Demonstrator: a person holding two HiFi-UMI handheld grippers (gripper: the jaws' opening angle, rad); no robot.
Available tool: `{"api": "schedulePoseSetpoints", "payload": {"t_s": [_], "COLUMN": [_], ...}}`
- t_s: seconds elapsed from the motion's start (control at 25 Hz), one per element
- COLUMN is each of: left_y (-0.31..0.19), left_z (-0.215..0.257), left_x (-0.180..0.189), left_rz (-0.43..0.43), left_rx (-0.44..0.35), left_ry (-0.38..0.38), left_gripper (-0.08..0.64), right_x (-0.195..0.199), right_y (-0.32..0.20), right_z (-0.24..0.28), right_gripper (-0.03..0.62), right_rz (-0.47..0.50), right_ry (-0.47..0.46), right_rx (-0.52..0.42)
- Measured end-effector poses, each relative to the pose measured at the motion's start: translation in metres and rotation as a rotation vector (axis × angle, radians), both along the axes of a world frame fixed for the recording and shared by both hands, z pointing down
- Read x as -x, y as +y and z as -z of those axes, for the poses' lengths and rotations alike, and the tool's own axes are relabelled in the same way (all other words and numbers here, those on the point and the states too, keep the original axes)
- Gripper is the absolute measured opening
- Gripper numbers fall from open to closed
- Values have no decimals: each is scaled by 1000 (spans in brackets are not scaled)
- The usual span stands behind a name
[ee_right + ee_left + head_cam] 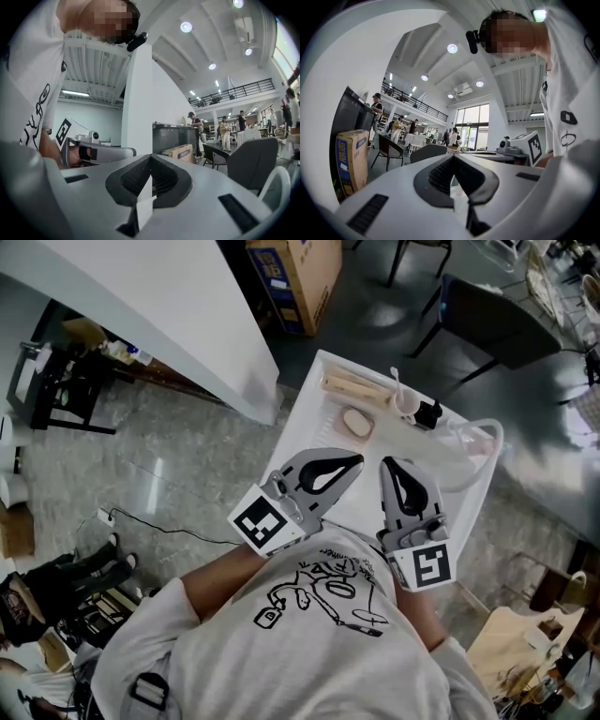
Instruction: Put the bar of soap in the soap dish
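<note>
In the head view a beige oval bar of soap (357,421) lies on the white table (309,427). A wooden slatted soap dish (354,388) sits just beyond it, apart from it. I hold both grippers close to my chest, above the table's near edge. The left gripper (354,461) points toward the soap from short of it and its jaws meet at the tip. To its right, the right gripper (388,465) is also shut and empty. Both gripper views look up into the room: left gripper (453,157), right gripper (150,157). Neither shows the soap or the dish.
A white spoon-like item (398,382), a small black object (428,414) and a clear plastic piece (472,448) lie on the table's far right. A cardboard box (295,277), a white partition (169,306) and a dark chair (487,310) stand beyond.
</note>
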State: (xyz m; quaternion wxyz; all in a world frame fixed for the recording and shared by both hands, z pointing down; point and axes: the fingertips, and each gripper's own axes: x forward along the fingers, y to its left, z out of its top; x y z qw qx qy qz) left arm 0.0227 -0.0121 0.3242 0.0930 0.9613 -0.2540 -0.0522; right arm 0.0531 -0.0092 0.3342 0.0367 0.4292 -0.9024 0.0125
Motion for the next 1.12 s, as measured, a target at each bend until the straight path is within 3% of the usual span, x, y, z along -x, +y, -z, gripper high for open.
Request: {"api": "schedulePoseSetpoints", "payload": {"t_s": [0.52,1.12], "left_y": [19,20], "left_z": [20,11], "left_x": [-1,-2], "left_rz": [-24,-19], "left_rx": [5,28], "left_ry": [30,18], "left_gripper": [2,2], "right_x": [-2,-3], "right_y": [15,19], "right_z": [36,30], "right_gripper": [21,21], "right_rz": [-50,-41], "right_ry": [-63,-30], "right_rx": [-44,-53]}}
